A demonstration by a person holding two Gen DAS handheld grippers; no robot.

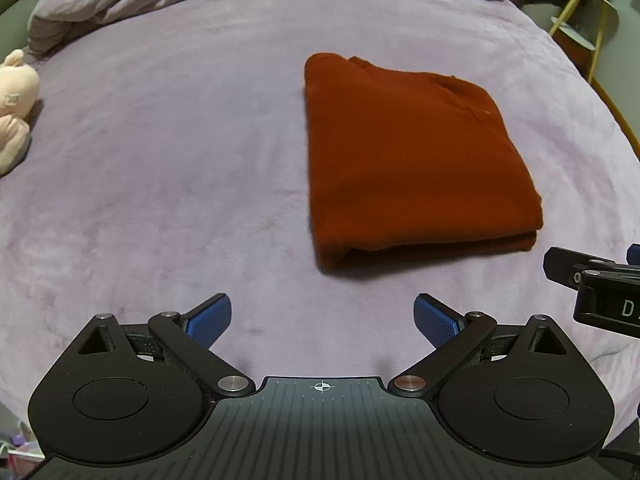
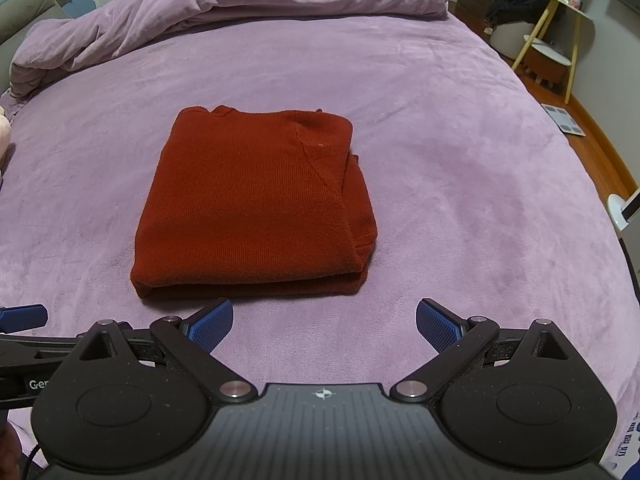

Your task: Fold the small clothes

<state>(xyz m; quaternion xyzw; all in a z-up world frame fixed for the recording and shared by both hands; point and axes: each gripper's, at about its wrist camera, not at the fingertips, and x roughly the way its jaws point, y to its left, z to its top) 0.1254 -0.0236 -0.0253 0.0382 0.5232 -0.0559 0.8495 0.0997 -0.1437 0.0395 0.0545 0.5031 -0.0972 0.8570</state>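
1. One rust-red sweater (image 2: 256,204), folded into a squarish stack, lies flat on the purple bedspread (image 2: 460,184). In the right wrist view it sits centre-left of frame; in the left wrist view (image 1: 416,164) it sits right of centre.
2. Right gripper (image 2: 324,322): jaws spread wide, blue pads (image 2: 210,324) empty, low in the frame, just short of the sweater's near folded edge, not touching it.
3. Left gripper (image 1: 322,320): jaws also wide, nothing between them, over bare bedspread, down-left of the sweater in its own view.
4. Each gripper's black body shows at the edge of the other's view, side by side.
5. Rumpled purple duvet (image 2: 240,4) across the top of frame.
6. Pale plush toy (image 1: 14,108) at the left edge of the left view.
7. Yellow-legged stand (image 2: 554,36) upper right, off the bed.
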